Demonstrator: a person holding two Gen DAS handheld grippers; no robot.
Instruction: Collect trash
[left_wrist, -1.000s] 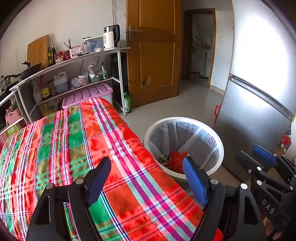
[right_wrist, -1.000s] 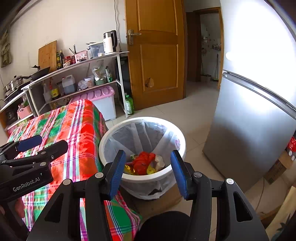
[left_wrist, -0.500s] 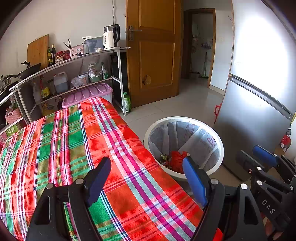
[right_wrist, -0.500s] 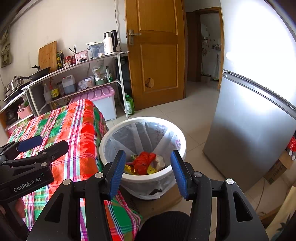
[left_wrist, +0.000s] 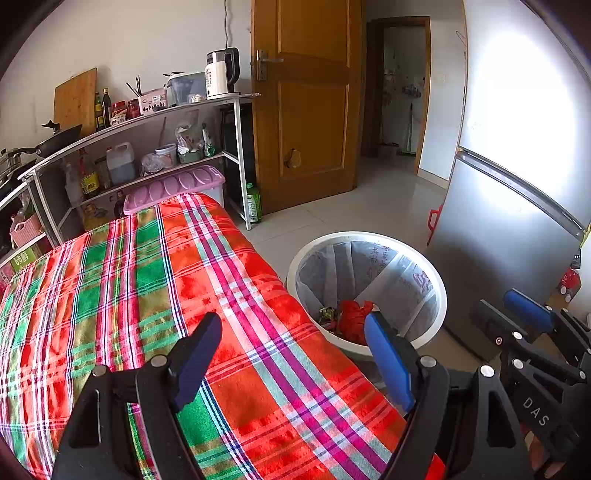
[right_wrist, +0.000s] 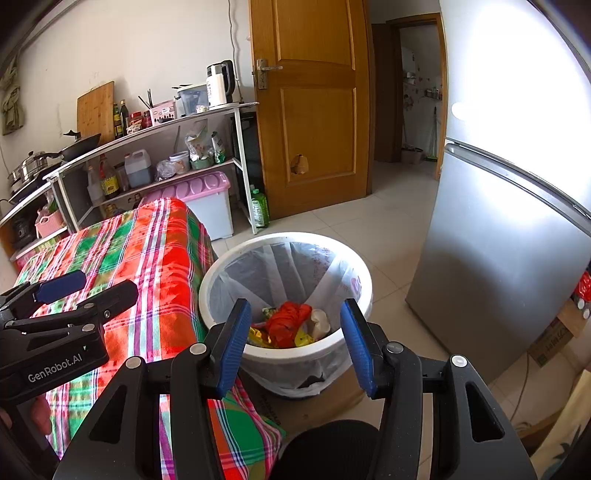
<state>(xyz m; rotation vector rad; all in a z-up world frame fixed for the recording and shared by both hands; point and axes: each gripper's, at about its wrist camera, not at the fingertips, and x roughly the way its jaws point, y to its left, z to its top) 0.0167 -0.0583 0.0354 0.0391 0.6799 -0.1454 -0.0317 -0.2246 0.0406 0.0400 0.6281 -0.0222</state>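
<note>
From the left wrist, the left gripper (left_wrist: 291, 354) hangs over the plaid tablecloth (left_wrist: 147, 280) with its jaws spread wide and nothing between them. The white bin (left_wrist: 369, 236) stands on the floor just beside the table, red trash (left_wrist: 351, 319) lying inside it.

From the right wrist, the right gripper (right_wrist: 295, 339) is spread and empty above the bin (right_wrist: 354, 266), where crumpled wrappers (right_wrist: 286, 323) sit at the bottom. The left gripper (right_wrist: 74, 291) hovers over the tablecloth (right_wrist: 155, 251).

We hold the left gripper (left_wrist: 291, 354) wide open over the plaid-covered counter (left_wrist: 147, 280), beside the white lined bin (left_wrist: 439, 295) holding red trash (left_wrist: 351, 317) and perhaps wrappers.
</note>
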